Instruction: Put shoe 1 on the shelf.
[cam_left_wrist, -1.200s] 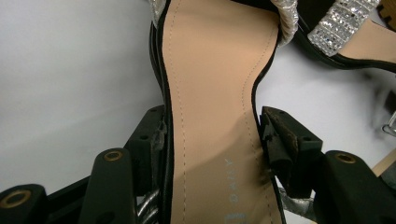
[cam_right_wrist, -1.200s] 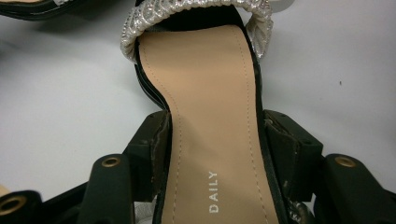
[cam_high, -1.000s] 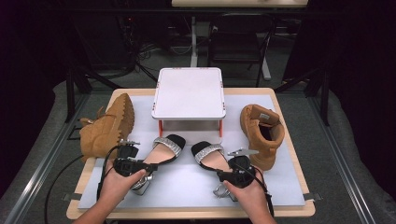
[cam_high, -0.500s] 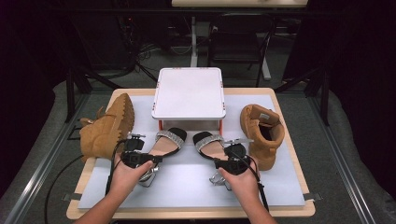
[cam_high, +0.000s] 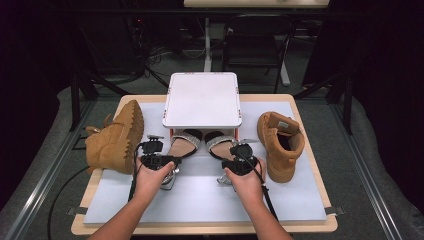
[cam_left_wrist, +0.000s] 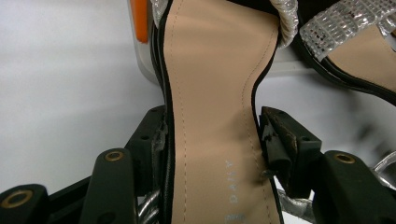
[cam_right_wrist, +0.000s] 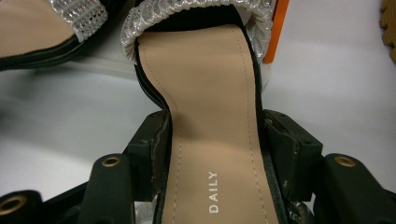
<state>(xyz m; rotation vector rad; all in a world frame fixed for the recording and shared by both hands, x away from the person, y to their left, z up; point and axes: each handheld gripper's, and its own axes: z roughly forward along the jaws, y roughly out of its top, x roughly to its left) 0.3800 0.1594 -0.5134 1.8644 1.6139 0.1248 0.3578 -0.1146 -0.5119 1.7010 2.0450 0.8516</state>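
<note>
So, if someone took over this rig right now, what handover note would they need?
Left tongs: shut on the left sandal at its narrow waist.
Right tongs: shut on the right sandal the same way.
Where things are: both sandals have their toe ends under the front edge of the white shelf; one tan boot lies on its side at the left of the table, the other tan boot stands at the right.
Done: both sandals gripped and partly under the shelf.
Left: probably push the sandals fully under, release, then deal with the boots.
</note>
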